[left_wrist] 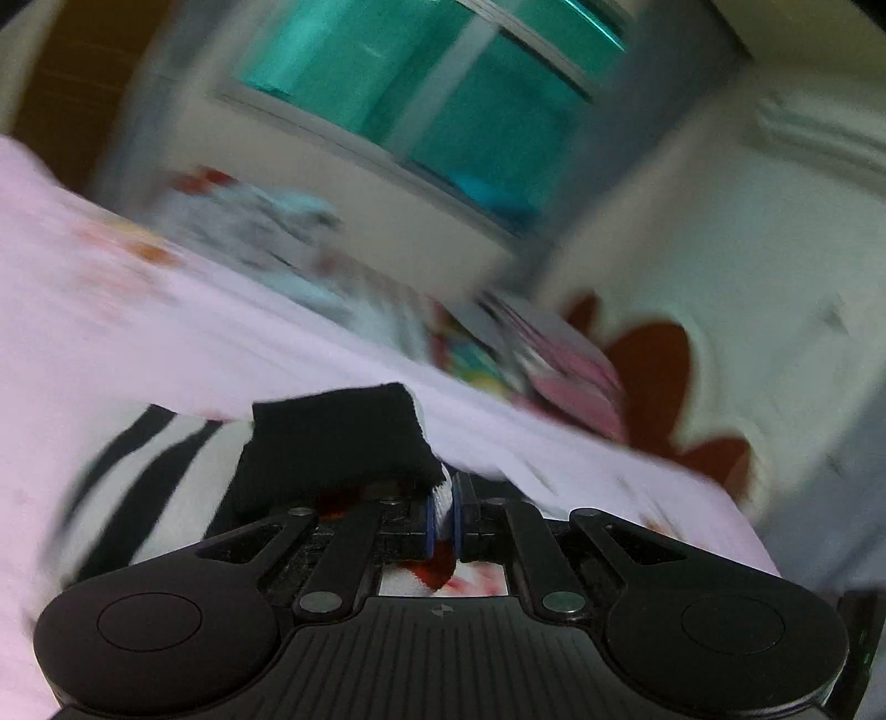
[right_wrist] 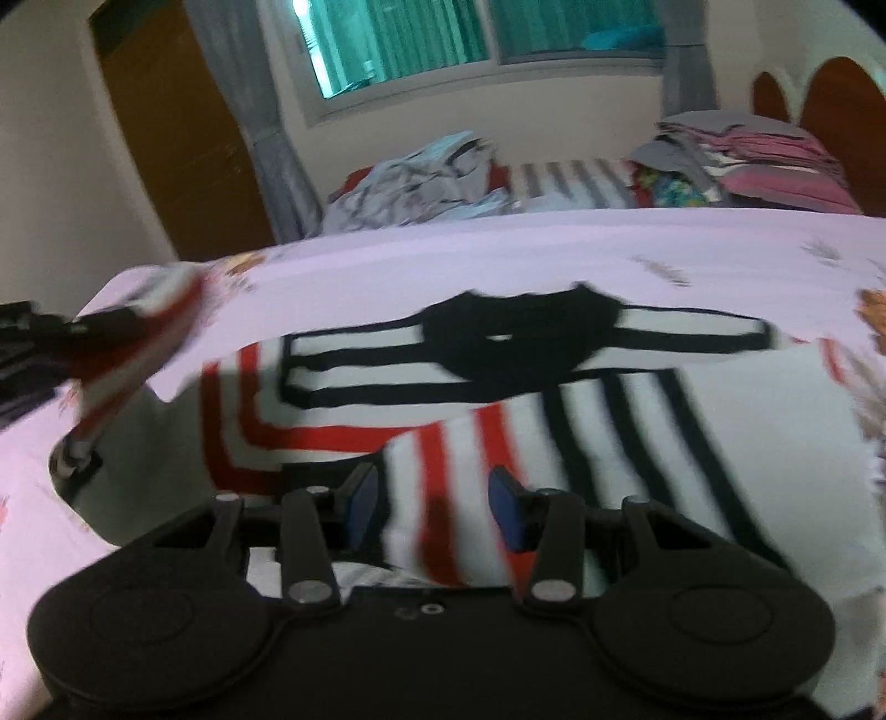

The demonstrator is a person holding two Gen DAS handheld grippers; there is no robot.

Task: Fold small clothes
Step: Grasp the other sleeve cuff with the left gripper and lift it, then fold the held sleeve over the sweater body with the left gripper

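A small white shirt (right_wrist: pixel 609 421) with black and red stripes and a black collar lies on the pink bedsheet (right_wrist: pixel 498 249). My left gripper (left_wrist: pixel 443 509) is shut on a fold of the shirt's edge, next to its black cuff (left_wrist: pixel 332 443). It also shows at the left of the right wrist view (right_wrist: pixel 83 338), lifting a red-striped corner. My right gripper (right_wrist: pixel 434 507) is open, with a red-striped flap of the shirt (right_wrist: pixel 443 498) lying between its blue pads, which do not press it.
A heap of unfolded clothes (right_wrist: pixel 421 177) lies at the far side of the bed. A stack of folded clothes (right_wrist: pixel 764 160) sits at the far right by the headboard (right_wrist: pixel 830 105). A window (right_wrist: pixel 470 33) and wooden door (right_wrist: pixel 177 133) are behind.
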